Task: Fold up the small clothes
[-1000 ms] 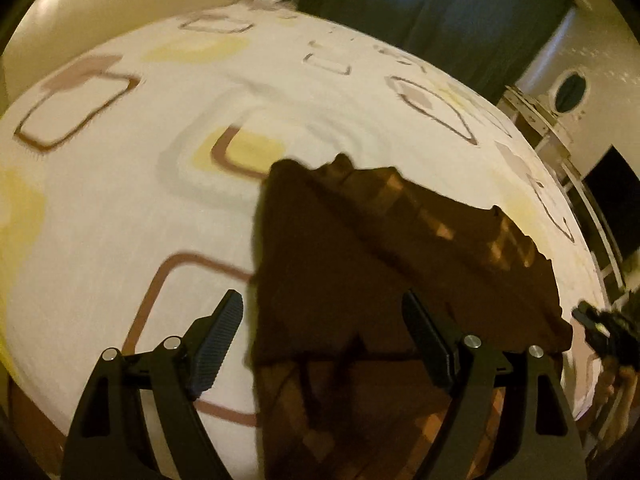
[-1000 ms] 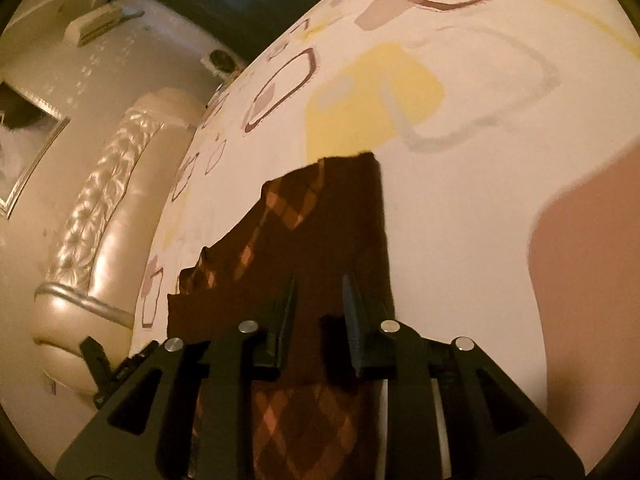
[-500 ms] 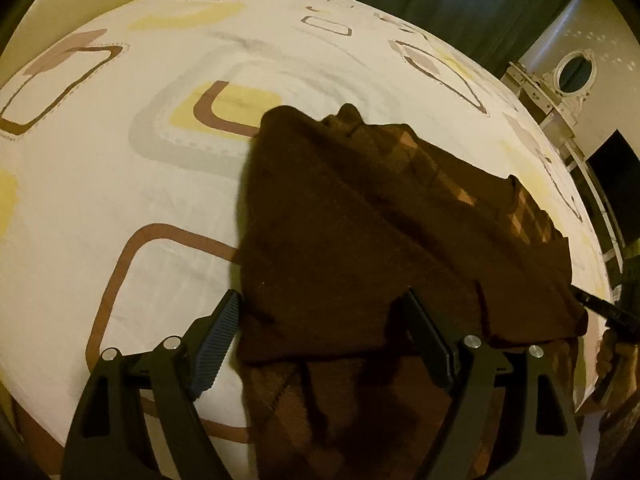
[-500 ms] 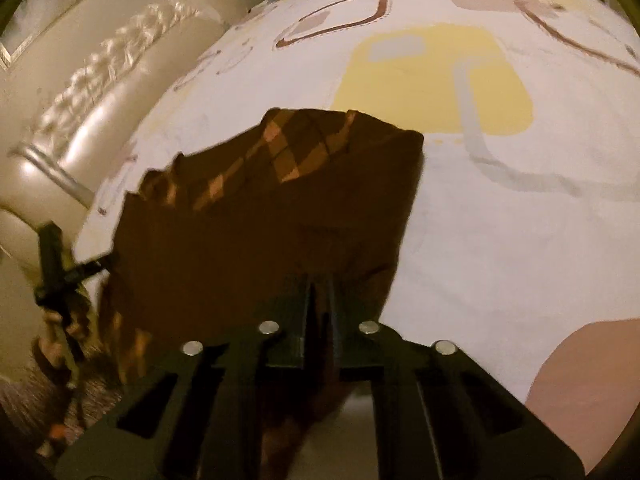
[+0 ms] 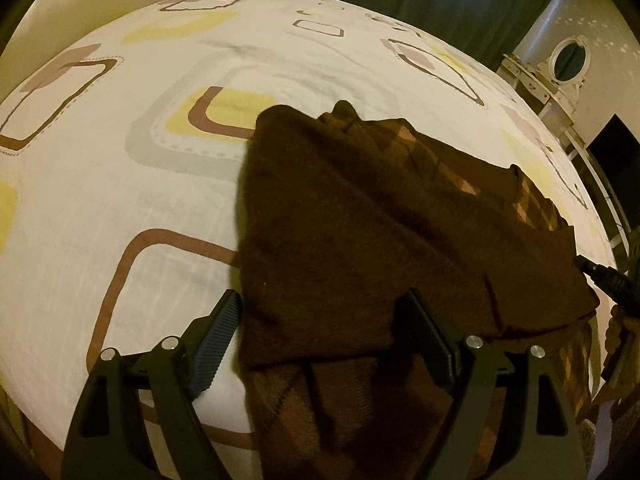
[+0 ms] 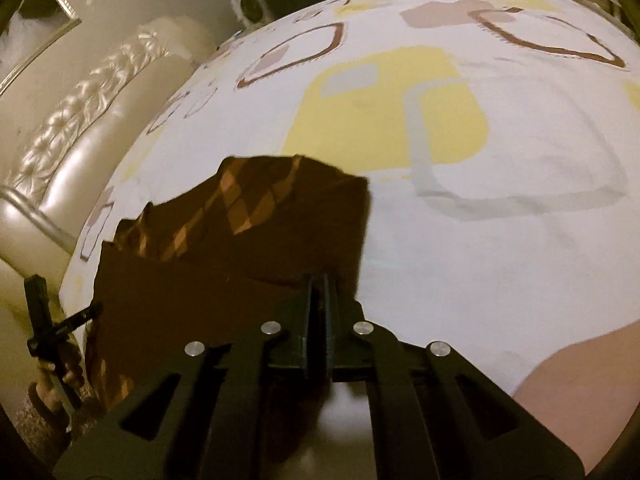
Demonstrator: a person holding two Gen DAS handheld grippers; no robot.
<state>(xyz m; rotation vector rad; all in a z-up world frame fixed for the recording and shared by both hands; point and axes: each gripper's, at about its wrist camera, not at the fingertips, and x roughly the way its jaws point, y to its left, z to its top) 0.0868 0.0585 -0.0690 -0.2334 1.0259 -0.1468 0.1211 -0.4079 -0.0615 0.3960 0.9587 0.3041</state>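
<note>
Nearest, the right claw [image 6: 318, 300] has just closed, pinching the near right edge of a brown garment [image 5: 360, 248]. The left claw [image 5: 324, 332] stands spread over its near left corner. The folded garment lies on the bed [image 5: 100, 200], with bare sheet left and beyond.

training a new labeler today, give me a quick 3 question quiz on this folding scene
1. True or false: the left gripper is open.
2. What does the right gripper clamp? A) a pillow B) the brown garment C) nothing
3. What does the garment lie on?

Key
1. True: its fingers stand wide apart over the garment's near corner.
2. B: it has just closed on the garment's edge.
3. A patterned bedsheet on a bed.
</note>
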